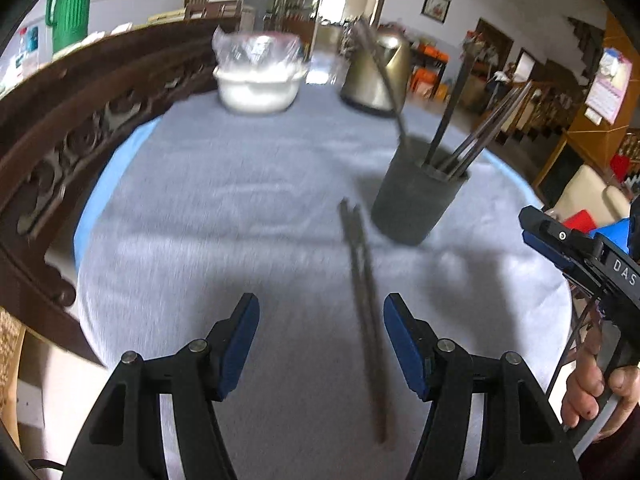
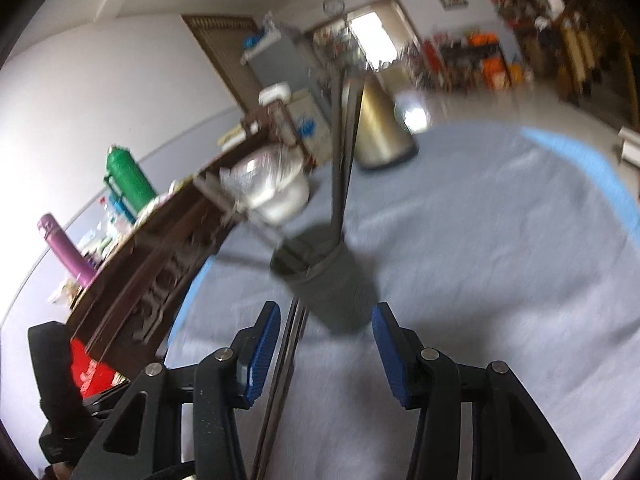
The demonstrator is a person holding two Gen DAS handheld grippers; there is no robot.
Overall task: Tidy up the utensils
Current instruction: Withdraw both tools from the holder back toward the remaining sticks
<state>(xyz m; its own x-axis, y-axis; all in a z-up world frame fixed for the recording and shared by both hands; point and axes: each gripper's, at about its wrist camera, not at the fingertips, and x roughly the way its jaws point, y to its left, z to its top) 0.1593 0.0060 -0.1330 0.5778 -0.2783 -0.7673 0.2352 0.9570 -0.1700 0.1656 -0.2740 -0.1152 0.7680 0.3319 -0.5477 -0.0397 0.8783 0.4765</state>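
Note:
A pair of dark chopsticks [image 1: 364,312] lies on the grey tablecloth [image 1: 224,216], running toward the camera. My left gripper [image 1: 322,304] is open just above them; the pair passes between its blue pads, nearer the right one, without touching either. Beyond them a dark round utensil holder [image 1: 416,196] holds several upright chopsticks and a long-handled utensil. In the right wrist view my right gripper [image 2: 326,312] is open in front of the holder [image 2: 332,280], and the chopsticks [image 2: 284,364] run past its left pad untouched. The right gripper [image 1: 560,240] also shows at the left wrist view's right edge.
At the table's far side stand a white bowl covered in plastic [image 1: 258,88] and a golden kettle [image 1: 378,76]. A carved dark wooden cabinet [image 1: 80,140] borders the table on the left, with a green flask [image 1: 70,4] on it. The round table's edge curves near on the right.

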